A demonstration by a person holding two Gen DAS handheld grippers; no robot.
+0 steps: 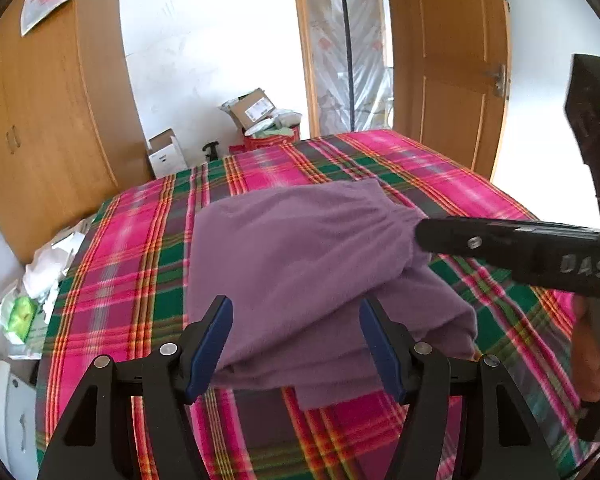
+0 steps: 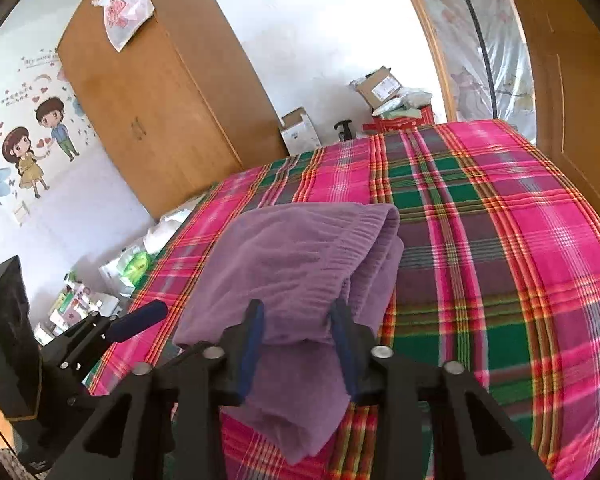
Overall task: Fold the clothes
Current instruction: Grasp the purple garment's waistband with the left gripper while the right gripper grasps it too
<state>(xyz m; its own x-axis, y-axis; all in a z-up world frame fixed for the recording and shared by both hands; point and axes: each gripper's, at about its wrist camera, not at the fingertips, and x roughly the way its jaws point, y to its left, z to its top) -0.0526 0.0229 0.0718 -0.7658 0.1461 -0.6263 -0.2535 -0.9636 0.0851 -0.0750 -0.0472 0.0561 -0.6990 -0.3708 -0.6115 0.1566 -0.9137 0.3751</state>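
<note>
Seemingly, purple garment [image 2: 300, 264] lies lengthwise along plaid bed [image 2: 500, 240].

Folded garment [image 1: 300, 264] lies on the bed [image 1: 440, 184], near its front edge. Wardrobe [image 1: 40, 132] at 10 o'clock off the bed; boxes [image 1: 256, 110] at 12; door [image 1: 452, 60] at 1.

A wooden wardrobe [image 2: 160, 120] stands near cardboard boxes [image 1: 252, 110] beyond the plaid bedspread [image 2: 500, 240].
</note>
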